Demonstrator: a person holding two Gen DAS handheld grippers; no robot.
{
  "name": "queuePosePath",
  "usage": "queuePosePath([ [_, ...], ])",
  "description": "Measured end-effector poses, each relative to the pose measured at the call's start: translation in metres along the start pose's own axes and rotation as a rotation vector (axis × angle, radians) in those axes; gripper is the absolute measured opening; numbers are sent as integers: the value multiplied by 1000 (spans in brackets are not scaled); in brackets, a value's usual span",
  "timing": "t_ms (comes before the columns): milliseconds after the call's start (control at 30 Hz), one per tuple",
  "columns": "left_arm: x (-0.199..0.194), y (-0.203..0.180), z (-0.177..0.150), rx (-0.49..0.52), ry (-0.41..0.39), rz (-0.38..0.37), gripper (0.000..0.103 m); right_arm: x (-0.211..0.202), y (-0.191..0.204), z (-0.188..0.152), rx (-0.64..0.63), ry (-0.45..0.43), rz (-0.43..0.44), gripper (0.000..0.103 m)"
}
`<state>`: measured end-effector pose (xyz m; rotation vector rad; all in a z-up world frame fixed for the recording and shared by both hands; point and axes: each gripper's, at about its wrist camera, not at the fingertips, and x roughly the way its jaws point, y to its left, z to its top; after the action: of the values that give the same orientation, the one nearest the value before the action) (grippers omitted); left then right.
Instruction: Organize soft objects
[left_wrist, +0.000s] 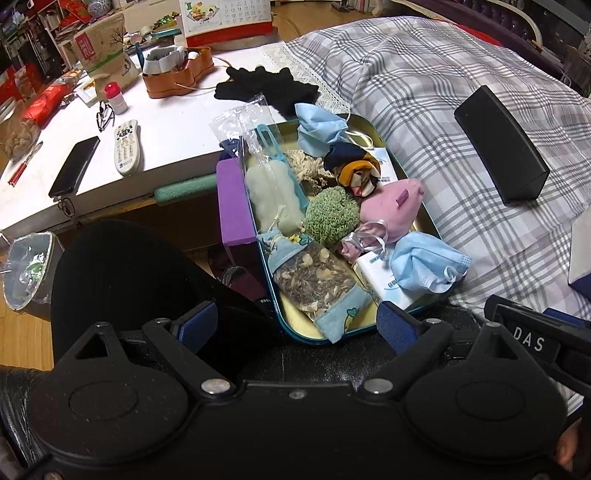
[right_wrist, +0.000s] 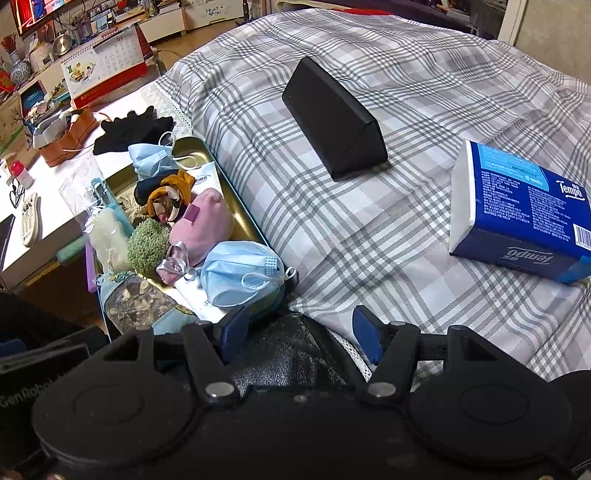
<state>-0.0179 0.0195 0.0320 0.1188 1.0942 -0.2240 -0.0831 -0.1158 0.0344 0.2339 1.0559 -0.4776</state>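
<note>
The bed (right_wrist: 369, 206), under a plaid cover, carried the biggest things: the metal tray (left_wrist: 373, 127) of soft things lay at its edge, against the white desk (left_wrist: 166, 125), with a tissue pack (right_wrist: 517, 214) and a black case (right_wrist: 332, 118) further out on the cover.

The tray's long side ran from the person's lap away toward the black gloves (left_wrist: 266, 88) on the desk, and it sat half over the gap between bed and desk. That was the main risk as I judged it: a push on its near end could tip or slide it off the soft cover. The heap inside was loose and overfull. The crumpled blue mask (right_wrist: 240, 273) at the near corner hung past the rim, so a careless reach could knock it to the floor. The herb sachet (left_wrist: 314, 280) lay lengthwise along the tray, its near end poking over the rim toward the left gripper (left_wrist: 295, 325). The long white pouch (left_wrist: 273, 199) lay the same way, its clear wrapper sticking up at the far end, easy to snag.

The left gripper's jaws stood wide apart above the tray's near end, with nothing in them. The right gripper (right_wrist: 301, 332) hovered beside the tray, jaws about half open and empty. Closing blindly there might catch the cover instead of a soft thing.
</note>
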Motion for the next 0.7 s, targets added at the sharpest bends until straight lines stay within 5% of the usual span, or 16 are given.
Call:
queuePosePath([
  [700,2,-1,-4,13,20,8,90,-1,0,1,-3,-4,-1,62],
])
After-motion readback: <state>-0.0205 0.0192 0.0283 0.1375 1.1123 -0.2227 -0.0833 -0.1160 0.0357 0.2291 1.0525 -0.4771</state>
